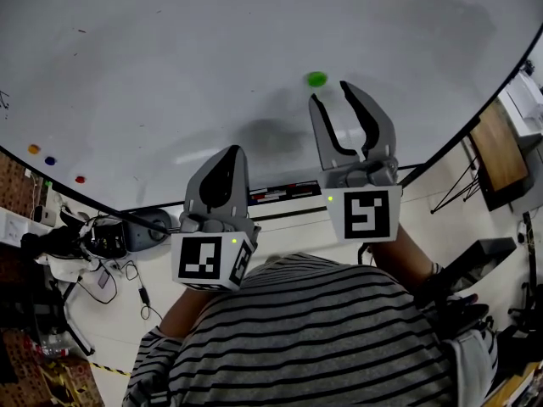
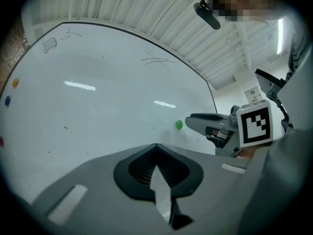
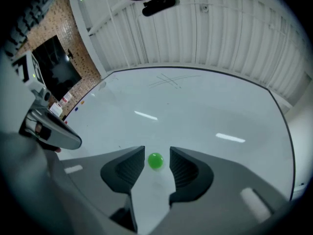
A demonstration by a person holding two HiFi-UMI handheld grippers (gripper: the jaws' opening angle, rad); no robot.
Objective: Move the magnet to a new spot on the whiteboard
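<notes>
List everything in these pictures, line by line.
whiteboard: one, white, fills the upper part of the head view
magnet: one, green, on the whiteboard, just ahead of the right tongs
small magnets: three, orange, blue and red, near the whiteboard's left edge
tabletop: one, brown wood, right of the whiteboard
cables: several, black, on the floor at lower left
shirt: one, striped, on the person, bottom of the head view
left tongs: one, grey, shut and empty
right tongs: one, grey, open, magnet between the tips, untouched
</notes>
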